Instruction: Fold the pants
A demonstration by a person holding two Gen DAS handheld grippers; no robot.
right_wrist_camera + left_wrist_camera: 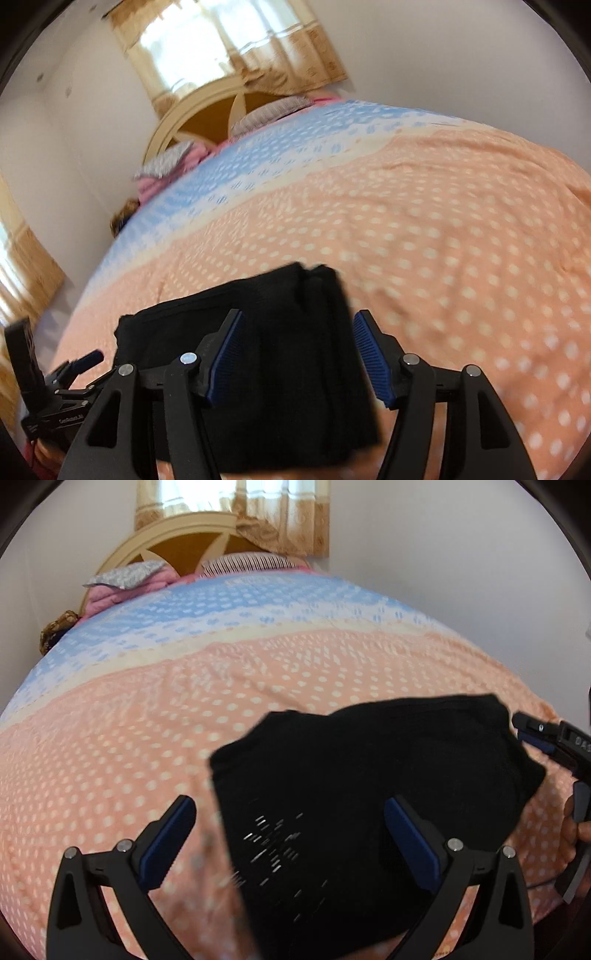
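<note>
Pants: black, folded into compact stack, near front edge of bed. Soft, light, limp knit; judged best gripped at folded edges. Left gripper: jaws wide, empty, above stack. Right gripper: jaws wide, straddling stack, pads clear.

Blurred all over, both views. Near edge of the black pants cut off at the bottom of each view; layers of the fold too dark to count. Small pale marks on the cloth smeared, unreadable. Right tool cropped at the left wrist view's right edge; left tool cropped at the right wrist view's left edge. Bed cropped at the sides.
</note>
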